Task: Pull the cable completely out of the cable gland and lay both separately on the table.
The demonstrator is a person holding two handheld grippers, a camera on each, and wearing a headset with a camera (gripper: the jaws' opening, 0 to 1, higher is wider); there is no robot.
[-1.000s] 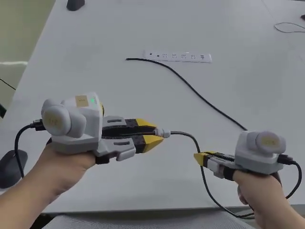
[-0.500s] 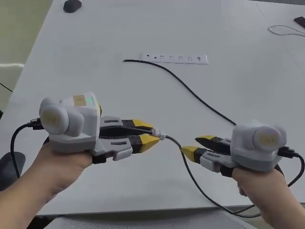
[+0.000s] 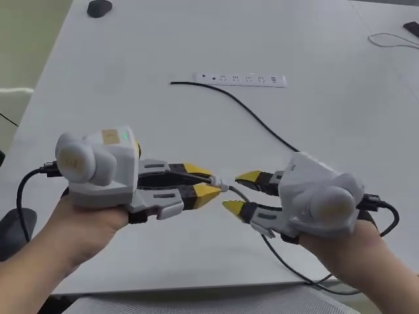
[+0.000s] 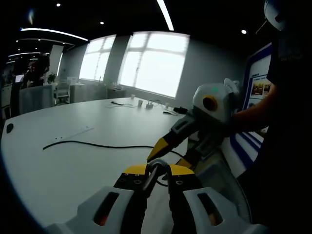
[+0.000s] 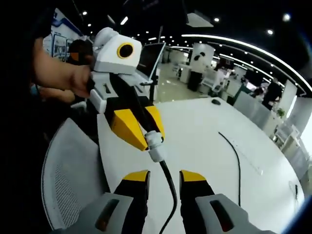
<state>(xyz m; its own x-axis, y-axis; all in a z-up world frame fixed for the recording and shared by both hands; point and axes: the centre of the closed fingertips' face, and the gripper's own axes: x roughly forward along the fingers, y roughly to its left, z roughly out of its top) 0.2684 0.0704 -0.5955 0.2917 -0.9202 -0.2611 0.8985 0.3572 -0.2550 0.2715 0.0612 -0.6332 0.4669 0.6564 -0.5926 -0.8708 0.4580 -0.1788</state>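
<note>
My left gripper (image 3: 211, 183) is held level above the table's near edge, shut on a small white cable gland (image 3: 221, 186) that sticks out past its yellow tips. A black cable (image 3: 255, 121) leaves the gland, dips under my right gripper (image 3: 234, 191) and runs far across the table. The right gripper is open, its tips on either side of the cable just behind the gland. In the right gripper view the gland (image 5: 155, 144) and cable (image 5: 169, 181) lie between my own jaws (image 5: 164, 176). In the left gripper view the gland (image 4: 157, 168) sits between my shut jaws.
A white power strip (image 3: 239, 79) lies at the far middle, near the cable's end. A dark mouse (image 3: 99, 7) sits at the far left, a thin cable (image 3: 386, 42) at the far right. A mesh chair (image 5: 68, 180) stands below the table's near edge.
My right gripper has opened and moved left along the cable, up to the gland. The left gripper has stayed where it was, still holding the gland.
</note>
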